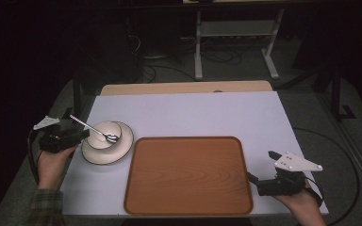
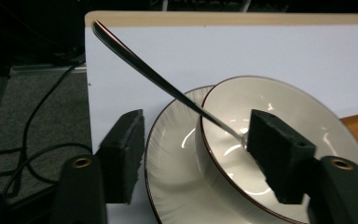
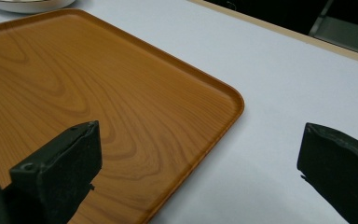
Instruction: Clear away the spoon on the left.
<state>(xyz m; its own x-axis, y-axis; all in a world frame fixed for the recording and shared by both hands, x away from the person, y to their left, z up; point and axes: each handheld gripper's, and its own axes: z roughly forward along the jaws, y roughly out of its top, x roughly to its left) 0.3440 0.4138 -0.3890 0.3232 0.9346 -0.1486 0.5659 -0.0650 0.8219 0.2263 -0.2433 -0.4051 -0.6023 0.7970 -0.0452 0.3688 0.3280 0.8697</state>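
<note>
A white bowl [image 1: 104, 135] [image 2: 261, 107] sits on a white plate [image 1: 125, 141] [image 2: 168, 154] at the table's left. A metal spoon [image 1: 90, 127] [image 2: 158, 79] lies in the bowl, its handle slanting up over the rim toward the left. My left gripper [image 1: 82, 134] [image 2: 196, 121] is at the plate's left edge with its jaws open. The spoon's shaft passes between them and neither pad presses on it; the right jaw hides the spoon's head. My right gripper [image 1: 260, 165] [image 3: 200, 130] is open and holds nothing, hovering at the right edge of the wooden tray [image 1: 188, 174] [image 3: 74, 70].
The tray is bare and lies at the front middle of the white table [image 1: 193, 113]. A wooden strip [image 1: 184, 87] runs along the table's far edge. Beyond it are desk legs [image 1: 198, 47] and cables on the dark floor.
</note>
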